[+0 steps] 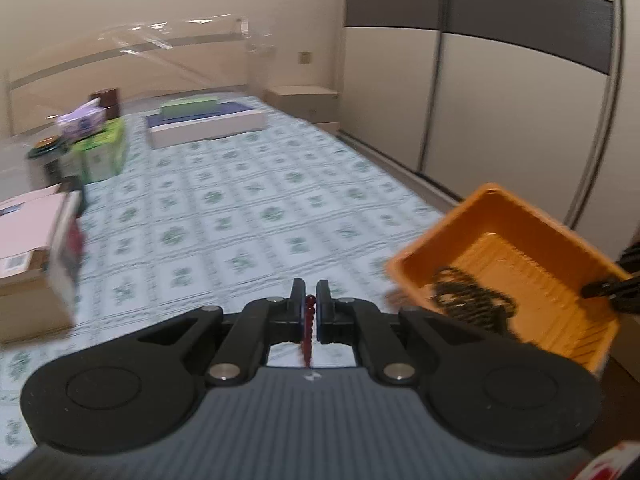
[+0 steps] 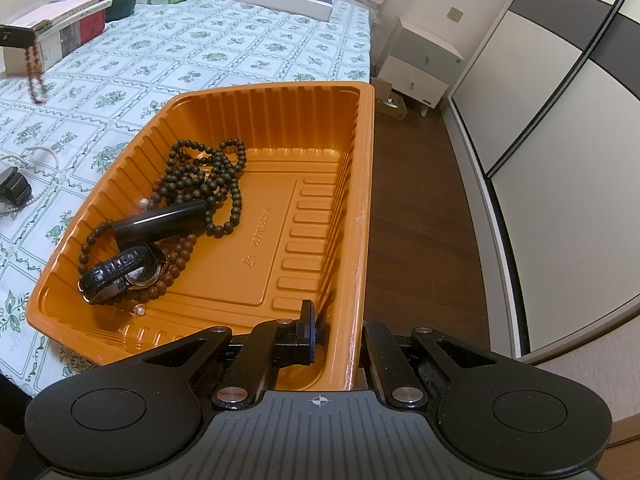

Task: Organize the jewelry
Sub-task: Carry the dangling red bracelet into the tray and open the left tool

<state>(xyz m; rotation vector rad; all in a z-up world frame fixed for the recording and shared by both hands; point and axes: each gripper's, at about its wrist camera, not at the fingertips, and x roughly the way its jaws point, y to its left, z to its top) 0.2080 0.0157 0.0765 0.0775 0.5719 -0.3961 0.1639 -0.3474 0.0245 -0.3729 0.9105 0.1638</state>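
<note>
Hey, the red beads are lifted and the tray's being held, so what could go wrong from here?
1. The left gripper pinches the red bead strand only at its top; the long dangling loop could swing or catch the orange tray rim.
2. The right gripper clamps just one tray wall at the bed edge, so the tray might tip, spilling the watch and dark beads onto the floor.

Obscured and blurred areas

Left-wrist view motion-blurs the orange tray (image 1: 508,216); its dark beads (image 1: 468,300) merge. Gripper body hides tray's near corner.

Floral-clothed bed (image 2: 248,46) bearing orange tray (image 2: 362,208)
</note>
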